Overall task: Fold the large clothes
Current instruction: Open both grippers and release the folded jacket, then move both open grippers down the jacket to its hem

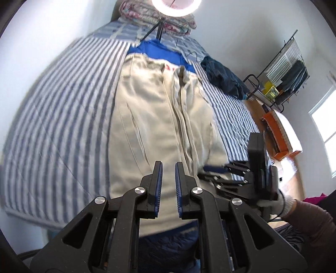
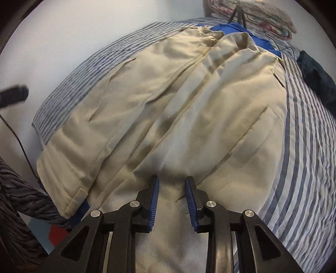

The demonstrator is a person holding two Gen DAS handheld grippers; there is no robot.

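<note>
A large beige zip jacket [image 1: 151, 117] lies flat on the striped bed, with blue lining showing at its collar [image 1: 157, 52] and hem. It also fills the right wrist view [image 2: 189, 105], both sleeves folded in over the front. My left gripper [image 1: 168, 166] is open and empty, hovering above the jacket's hem near the zipper. My right gripper [image 2: 171, 179] is open, its tips down at the jacket fabric near the hem, with cloth between the jaws but not clamped. The right gripper also shows in the left wrist view [image 1: 218, 170], at the jacket's right edge.
The bed has a blue-and-white striped cover [image 1: 63, 126]. A dark blue garment [image 1: 224, 77] lies at its far right. Folded floral bedding [image 1: 159, 19] and a tripod with a ring light sit at the head. A rack [image 1: 281, 79] and an orange crate [image 1: 277, 134] stand right of the bed.
</note>
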